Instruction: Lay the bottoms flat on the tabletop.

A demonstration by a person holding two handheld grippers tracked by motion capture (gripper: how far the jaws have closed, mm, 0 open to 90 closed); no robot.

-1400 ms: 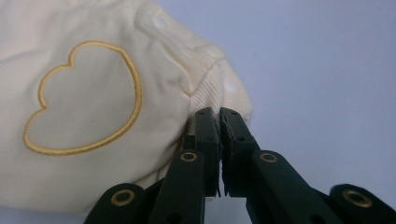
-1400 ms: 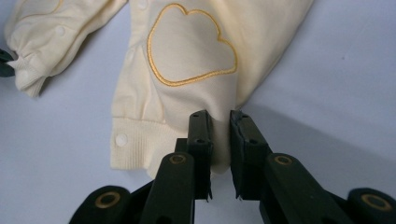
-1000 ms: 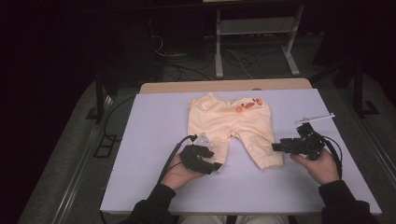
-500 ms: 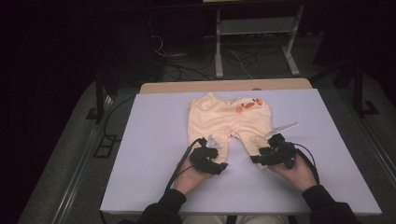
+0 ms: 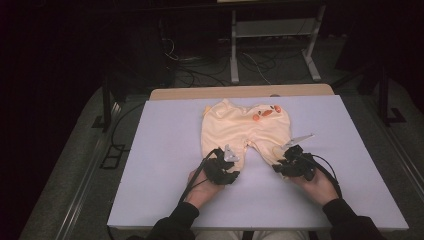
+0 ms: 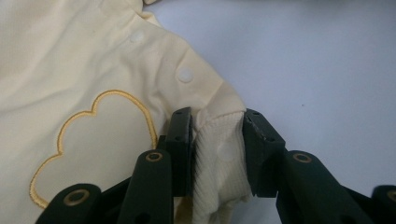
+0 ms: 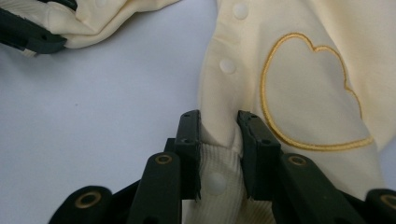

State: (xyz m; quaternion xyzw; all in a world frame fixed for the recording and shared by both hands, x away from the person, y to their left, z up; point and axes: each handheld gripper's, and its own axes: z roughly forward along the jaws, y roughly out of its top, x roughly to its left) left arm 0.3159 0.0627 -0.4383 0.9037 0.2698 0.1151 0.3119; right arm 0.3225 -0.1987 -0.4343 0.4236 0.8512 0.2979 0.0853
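A pale lavender sheet covers the table (image 5: 160,150), and a strip of bare wood shows along the far edge at twelve o'clock. Flat on the sheet lie cream-yellow baby trousers (image 5: 240,131), just past centre toward twelve o'clock, waistband away from the person and both legs pointing to six o'clock. Small orange motifs sit near the waistband at one o'clock. The sheet at nine and three o'clock shows bare surface.
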